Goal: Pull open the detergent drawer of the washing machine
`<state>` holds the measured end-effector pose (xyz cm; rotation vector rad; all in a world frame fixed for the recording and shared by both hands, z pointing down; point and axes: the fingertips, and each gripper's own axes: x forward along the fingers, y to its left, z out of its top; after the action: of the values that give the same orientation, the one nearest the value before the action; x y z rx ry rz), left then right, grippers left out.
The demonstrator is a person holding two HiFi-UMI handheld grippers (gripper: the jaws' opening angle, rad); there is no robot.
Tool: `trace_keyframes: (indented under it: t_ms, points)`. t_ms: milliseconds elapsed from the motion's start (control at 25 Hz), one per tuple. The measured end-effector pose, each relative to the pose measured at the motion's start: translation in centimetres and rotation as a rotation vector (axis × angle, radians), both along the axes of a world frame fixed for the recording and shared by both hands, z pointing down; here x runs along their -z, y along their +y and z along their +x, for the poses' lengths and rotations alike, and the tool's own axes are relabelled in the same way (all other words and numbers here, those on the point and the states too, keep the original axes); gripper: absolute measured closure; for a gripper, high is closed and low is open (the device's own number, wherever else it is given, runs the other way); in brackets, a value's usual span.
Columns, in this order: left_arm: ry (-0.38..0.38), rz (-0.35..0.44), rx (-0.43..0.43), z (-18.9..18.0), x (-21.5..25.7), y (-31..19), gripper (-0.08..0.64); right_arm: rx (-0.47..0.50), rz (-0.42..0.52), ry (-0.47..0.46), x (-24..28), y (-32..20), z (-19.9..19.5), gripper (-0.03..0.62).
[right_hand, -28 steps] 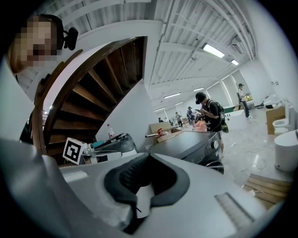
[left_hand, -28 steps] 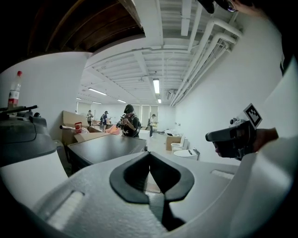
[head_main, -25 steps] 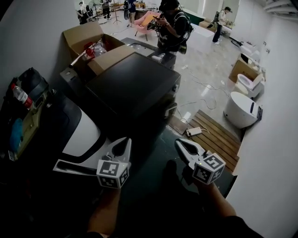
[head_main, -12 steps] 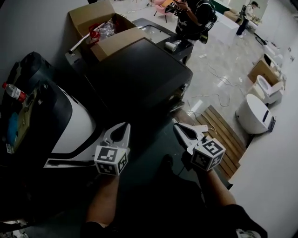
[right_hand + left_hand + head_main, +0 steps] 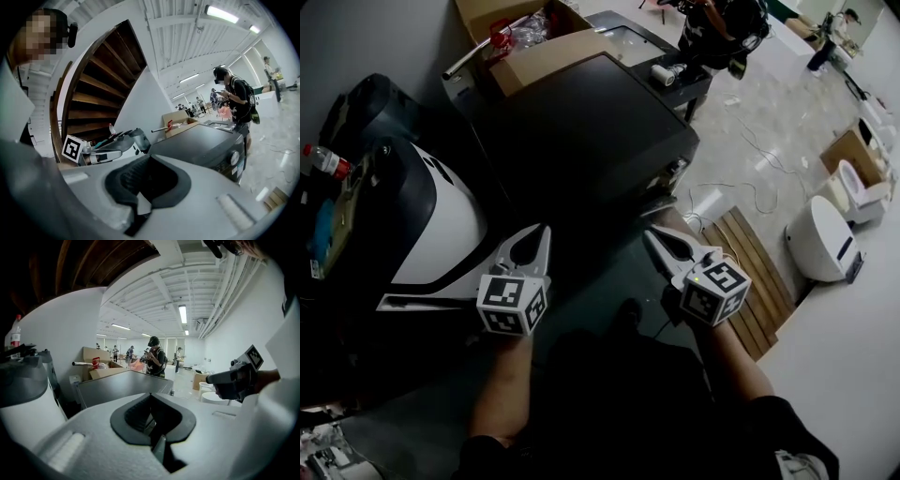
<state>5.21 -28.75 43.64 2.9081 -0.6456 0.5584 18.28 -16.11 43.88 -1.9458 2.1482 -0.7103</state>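
The dark grey, box-shaped washing machine [image 5: 591, 131] is seen in the upper centre of the head view, well apart from both grippers. Its detergent drawer cannot be made out. It is judged to sit in the top strip of the front panel, near the round silver knob [image 5: 233, 158] at the right of the right gripper view. The white left gripper [image 5: 542, 234] is closed with nothing between the jaws, and the white right gripper [image 5: 654, 239] is closed and empty as well. For a good pull, one gripper should be brought level to the panel, its jaws opened first, the drawer's edge pinched firmly, and the pull kept straight outward without twisting.
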Motion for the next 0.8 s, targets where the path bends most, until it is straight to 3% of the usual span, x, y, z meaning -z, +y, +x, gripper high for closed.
trace_keyframes:
  t_ms: [400, 600, 800]
  points:
    - [0.041, -0.021, 0.03, -4.7, -0.6, 1.2, 0.549, 0.042, -0.037, 0.021, 0.5, -0.3, -4.3, 0.589]
    - [0.018, -0.027, 0.051, -6.9, -1.9, 1.6, 0.549, 0.138, -0.07, 0.054, -0.1, -0.9, -7.9, 0.589]
    - [-0.017, -0.021, 0.09, -6.7, -3.0, 1.9, 0.548, 0.229, -0.059, 0.073, 0.1, -2.8, -7.8, 0.589]
